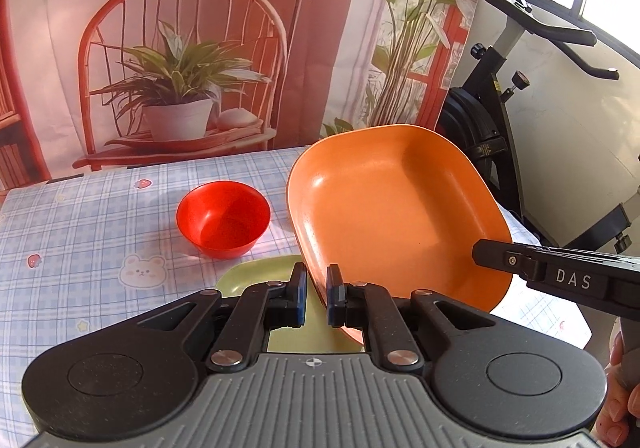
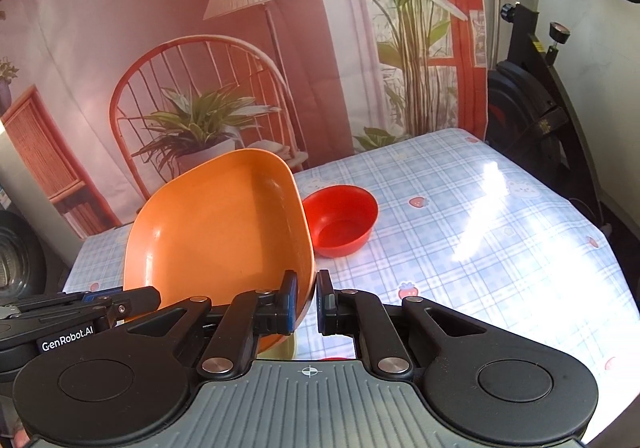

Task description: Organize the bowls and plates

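Two handheld grippers meet at a single orange plate (image 1: 396, 208), held tilted above the checked tablecloth (image 1: 80, 232). The left gripper (image 1: 317, 296) straddles the plate's near rim, fingers on either side with a slight gap showing. The right gripper (image 2: 306, 302) straddles the opposite rim in the same way; whether either clamps firmly cannot be told. Beneath the raised plate lies one pale green plate (image 1: 256, 276), partly hidden by the left gripper's fingers. One red bowl (image 1: 223, 218) sits upright on the cloth beyond, apart from both plates. A printed backdrop (image 1: 180, 48) of a chair and plant hangs behind the table; an exercise bike (image 1: 520, 96) stands to the right.
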The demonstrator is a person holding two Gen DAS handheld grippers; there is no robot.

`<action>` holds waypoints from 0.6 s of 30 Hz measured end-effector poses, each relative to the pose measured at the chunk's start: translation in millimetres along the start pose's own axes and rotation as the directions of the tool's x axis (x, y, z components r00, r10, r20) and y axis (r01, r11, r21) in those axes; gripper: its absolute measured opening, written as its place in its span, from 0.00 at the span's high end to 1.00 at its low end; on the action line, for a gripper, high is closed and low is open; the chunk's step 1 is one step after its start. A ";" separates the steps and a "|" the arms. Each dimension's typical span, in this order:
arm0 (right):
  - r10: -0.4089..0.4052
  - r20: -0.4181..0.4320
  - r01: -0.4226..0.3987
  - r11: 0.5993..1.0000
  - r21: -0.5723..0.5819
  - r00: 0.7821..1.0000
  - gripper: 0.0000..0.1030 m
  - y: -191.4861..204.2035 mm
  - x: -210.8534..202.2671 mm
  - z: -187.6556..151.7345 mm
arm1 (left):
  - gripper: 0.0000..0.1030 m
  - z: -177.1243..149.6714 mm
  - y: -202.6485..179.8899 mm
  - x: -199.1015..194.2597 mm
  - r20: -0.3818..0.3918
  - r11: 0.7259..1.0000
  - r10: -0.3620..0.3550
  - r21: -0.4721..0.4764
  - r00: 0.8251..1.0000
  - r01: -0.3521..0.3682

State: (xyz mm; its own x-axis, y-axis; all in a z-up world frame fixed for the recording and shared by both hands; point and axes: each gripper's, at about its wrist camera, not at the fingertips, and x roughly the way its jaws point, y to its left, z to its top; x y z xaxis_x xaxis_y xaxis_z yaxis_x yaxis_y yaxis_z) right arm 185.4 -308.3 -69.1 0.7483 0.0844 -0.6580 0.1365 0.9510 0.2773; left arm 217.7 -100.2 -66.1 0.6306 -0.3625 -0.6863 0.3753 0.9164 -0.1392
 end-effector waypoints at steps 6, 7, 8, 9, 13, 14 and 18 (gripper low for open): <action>-0.003 -0.008 0.003 1.000 0.012 1.000 0.92 -0.8 6.6 -2.1 | 0.90 -0.8 1.7 -1.1 0.007 1.000 0.000 -0.003 1.000 0.000; -0.002 -0.010 0.002 1.000 0.013 1.000 0.92 -0.2 7.9 -2.8 | 0.90 -2.0 3.2 -1.1 0.007 1.000 0.001 -0.003 1.000 -0.001; 0.000 -0.015 0.000 1.000 0.013 1.000 0.92 0.7 9.7 -3.3 | 0.90 -3.0 5.0 -1.7 0.008 1.000 0.004 -0.009 1.000 -0.004; 0.007 -0.019 -0.007 1.000 0.011 1.000 0.92 2.6 11.3 -4.2 | 0.90 -3.8 7.7 -3.1 0.014 1.000 0.005 -0.019 1.000 -0.005; 0.037 -0.031 -0.037 0.999 0.000 0.999 0.92 8.7 17.9 -4.3 | 0.90 -3.8 16.6 -8.0 0.044 0.998 0.010 -0.054 0.999 -0.007; 0.042 -0.040 -0.042 0.999 -0.002 0.998 0.92 10.0 20.6 -3.9 | 0.90 -2.7 18.5 -11.2 0.054 0.998 0.010 -0.060 0.998 -0.006; 0.096 -0.068 -0.096 0.995 0.011 0.993 0.92 9.6 31.2 -4.2 | 0.90 1.8 23.1 -19.1 0.085 0.997 0.014 -0.072 0.996 -0.008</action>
State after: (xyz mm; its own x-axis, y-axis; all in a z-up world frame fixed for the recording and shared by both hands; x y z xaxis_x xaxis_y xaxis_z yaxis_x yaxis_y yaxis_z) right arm 207.3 -295.3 -90.0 0.7118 0.1956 -0.6746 0.0717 0.9352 0.3468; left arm 215.6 -72.3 -54.9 0.6914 -0.3631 -0.6246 0.3206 0.9289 -0.1851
